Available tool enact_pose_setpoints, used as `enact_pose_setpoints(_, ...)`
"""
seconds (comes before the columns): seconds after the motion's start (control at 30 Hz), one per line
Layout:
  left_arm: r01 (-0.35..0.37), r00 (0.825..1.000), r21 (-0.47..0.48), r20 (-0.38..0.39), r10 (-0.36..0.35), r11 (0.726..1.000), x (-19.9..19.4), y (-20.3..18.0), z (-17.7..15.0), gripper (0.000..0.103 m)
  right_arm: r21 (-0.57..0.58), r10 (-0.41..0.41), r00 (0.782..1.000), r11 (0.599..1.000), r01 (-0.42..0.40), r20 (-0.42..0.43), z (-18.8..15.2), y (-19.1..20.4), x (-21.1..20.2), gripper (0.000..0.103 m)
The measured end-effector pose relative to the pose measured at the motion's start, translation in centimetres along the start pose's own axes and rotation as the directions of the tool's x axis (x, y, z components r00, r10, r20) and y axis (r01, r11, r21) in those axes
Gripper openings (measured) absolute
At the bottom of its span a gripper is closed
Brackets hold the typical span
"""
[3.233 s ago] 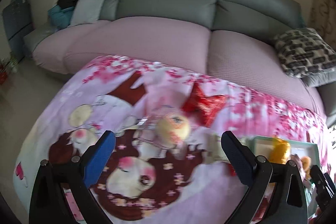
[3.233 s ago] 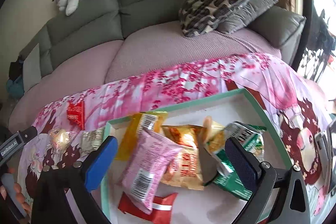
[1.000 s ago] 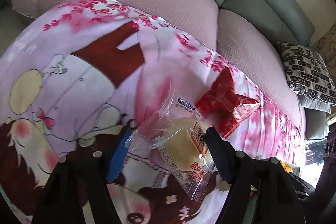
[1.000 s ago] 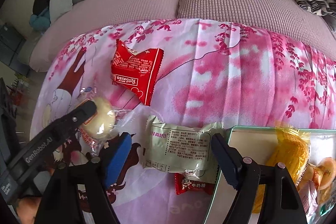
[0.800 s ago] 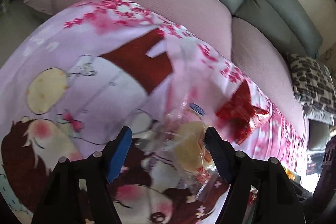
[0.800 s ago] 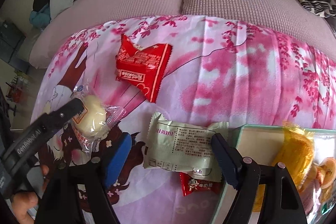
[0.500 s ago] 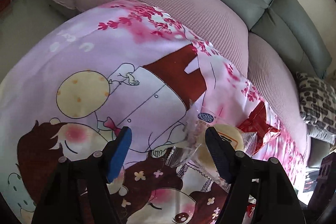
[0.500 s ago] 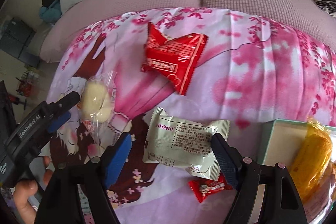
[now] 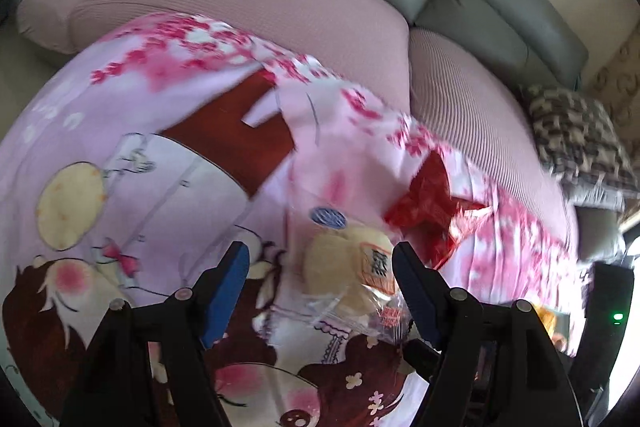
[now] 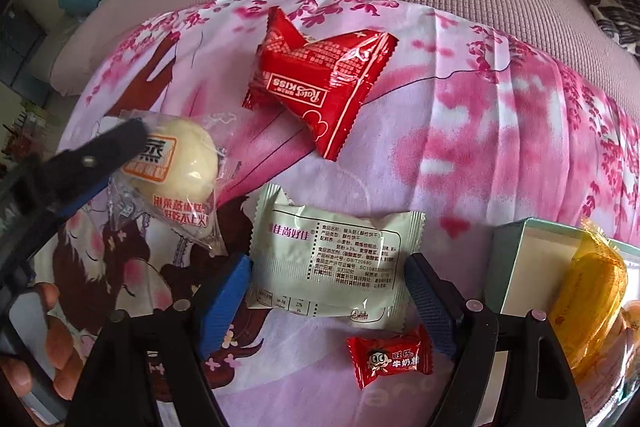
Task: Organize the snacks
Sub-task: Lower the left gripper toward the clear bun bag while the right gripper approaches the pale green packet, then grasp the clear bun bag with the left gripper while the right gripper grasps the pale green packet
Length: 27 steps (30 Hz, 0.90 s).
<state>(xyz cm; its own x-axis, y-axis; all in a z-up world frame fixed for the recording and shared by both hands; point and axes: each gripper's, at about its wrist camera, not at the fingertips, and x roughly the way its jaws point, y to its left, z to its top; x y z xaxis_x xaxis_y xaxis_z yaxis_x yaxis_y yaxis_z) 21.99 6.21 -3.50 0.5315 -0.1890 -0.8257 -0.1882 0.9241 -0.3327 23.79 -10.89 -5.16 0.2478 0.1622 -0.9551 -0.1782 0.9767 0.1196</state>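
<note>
A clear-wrapped pale yellow bun (image 9: 352, 267) lies on the pink cartoon cloth (image 9: 160, 155), between the open fingers of my left gripper (image 9: 320, 267), close to the right finger. It also shows in the right wrist view (image 10: 180, 167), with a left finger over its edge. My right gripper (image 10: 328, 287) is open around a pale green snack packet (image 10: 332, 259). A red packet (image 10: 320, 75) lies beyond it, also seen in the left wrist view (image 9: 432, 207). A small red candy (image 10: 390, 355) lies near the right finger.
A green-rimmed box (image 10: 516, 259) at the right holds a yellow-orange packet (image 10: 592, 299) and other snacks. A pink-cushioned grey sofa (image 9: 280, 3) stands behind the cloth-covered table, with a patterned pillow (image 9: 576, 139) at the right.
My left gripper has swung right, so the bun now sits between its fingers. My right gripper has come closer to the green packet, still open.
</note>
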Motion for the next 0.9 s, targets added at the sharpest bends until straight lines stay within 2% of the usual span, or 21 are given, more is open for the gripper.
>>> enact_pose_setpoints(0.37, 0.008, 0.999, 0.045, -0.041, -0.006, 0.999, 2.5, -1.6, -0.6, 0.076, -0.040, -0.070, 0.998, 0.997, 0.070, 0.006, -0.8, 2.5, 1.8, 0.087)
enact_pose_setpoints(0.77, -0.012, 0.999, 0.085, -0.046, 0.016, 0.996, 2.9, -2.6, -1.2, 0.077, -0.018, -0.075, 0.997, 0.997, 0.075, 0.018, -0.1, 2.7, 2.9, 0.088)
enact_pose_setpoints(0.9, 0.005, 0.999, 0.075, -0.048, -0.002, 0.997, 2.7, -2.3, -1.1, 0.072, -0.011, -0.076, 0.997, 0.997, 0.077, 0.022, 0.0, 2.4, 2.6, 0.086)
